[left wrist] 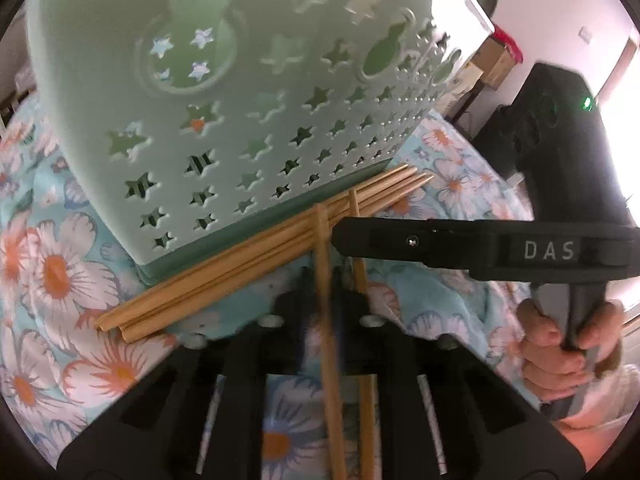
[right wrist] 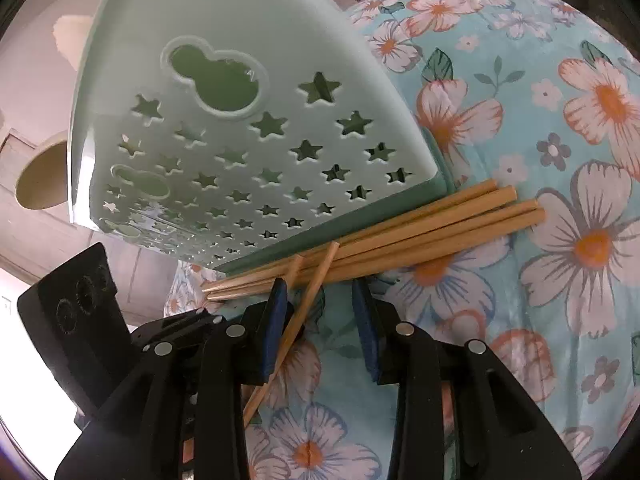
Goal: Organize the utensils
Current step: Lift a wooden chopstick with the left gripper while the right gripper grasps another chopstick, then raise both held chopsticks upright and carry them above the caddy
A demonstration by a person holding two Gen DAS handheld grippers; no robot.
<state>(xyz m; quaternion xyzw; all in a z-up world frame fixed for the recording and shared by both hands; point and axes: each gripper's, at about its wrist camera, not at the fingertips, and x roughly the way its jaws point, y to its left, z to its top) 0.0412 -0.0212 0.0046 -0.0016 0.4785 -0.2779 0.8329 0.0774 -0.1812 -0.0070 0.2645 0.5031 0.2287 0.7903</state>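
A mint green utensil basket with star cut-outs stands on the flowered cloth; it also shows in the right wrist view. Several wooden chopsticks lie in a bundle against its base, seen too in the right wrist view. My left gripper is shut on two chopsticks that point toward the basket. My right gripper is open, its blue pads just short of the bundle; the two held chopsticks cross between its fingers. The right gripper reaches in from the right.
The flowered blue cloth covers the surface all around. Cardboard boxes and a white wall are behind at the right. A hand grips the right tool's handle.
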